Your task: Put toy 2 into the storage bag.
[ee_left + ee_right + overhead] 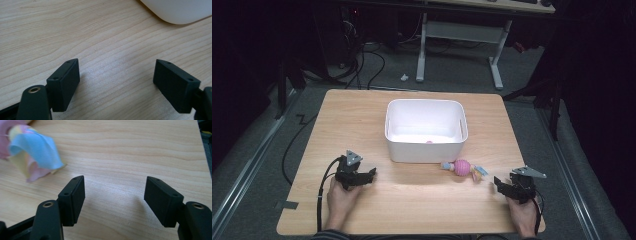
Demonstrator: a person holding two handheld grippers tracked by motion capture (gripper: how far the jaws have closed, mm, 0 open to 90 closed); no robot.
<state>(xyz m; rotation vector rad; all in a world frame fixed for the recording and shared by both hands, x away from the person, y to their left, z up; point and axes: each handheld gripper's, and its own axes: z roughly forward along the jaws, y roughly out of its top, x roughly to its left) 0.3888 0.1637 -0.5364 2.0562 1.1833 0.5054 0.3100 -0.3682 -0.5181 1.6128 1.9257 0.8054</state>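
A pink ball-shaped toy with pastel fabric ends (463, 167) lies on the wooden table (412, 200) just in front of the white bin (425, 148). Its blue, yellow and pink fabric tail (35, 152) reaches into the right gripper view at upper left. My right gripper (498, 183) rests near the table's right front, a short way right of the toy, jaws open and empty (113, 192). My left gripper (371, 173) sits at the left front, jaws open over bare wood (116, 75), with the bin's corner (177, 11) ahead of it.
A small pink thing (429, 142) lies inside the bin. The table's edges are close to both hands at the front. Beyond the table are a grey floor, cables (372, 60) and a white desk frame (459, 35).
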